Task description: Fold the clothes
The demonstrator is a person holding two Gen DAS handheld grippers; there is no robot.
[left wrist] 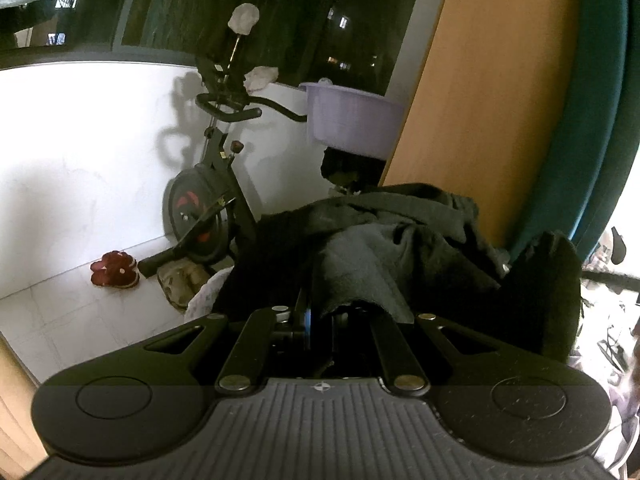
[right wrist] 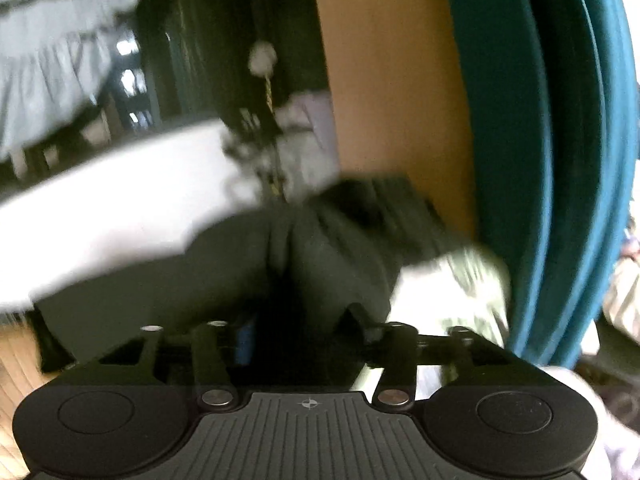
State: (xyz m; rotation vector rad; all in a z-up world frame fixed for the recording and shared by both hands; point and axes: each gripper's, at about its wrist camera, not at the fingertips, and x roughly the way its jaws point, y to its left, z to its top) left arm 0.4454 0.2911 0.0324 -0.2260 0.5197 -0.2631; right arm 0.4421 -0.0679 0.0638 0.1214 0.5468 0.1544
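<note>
A dark grey and black garment (left wrist: 372,248) is bunched up and held in the air, and it drapes over the fingers of my left gripper (left wrist: 332,304). That gripper is shut on a fold of the cloth, which hides its fingertips. In the blurred right wrist view the same dark garment (right wrist: 312,256) bulges in front of my right gripper (right wrist: 296,312). The right gripper is shut on the cloth, its tips buried in it. A pale patch of fabric (right wrist: 448,280) shows to the right of the dark cloth.
An exercise bike (left wrist: 208,200) stands against the white wall, with a purple basin (left wrist: 352,120) behind it. Red slippers (left wrist: 114,270) lie on the tiled floor. A wooden panel (left wrist: 480,100) and a teal curtain (left wrist: 592,120) rise on the right. Grey ruffled cloth (right wrist: 52,48) hangs upper left.
</note>
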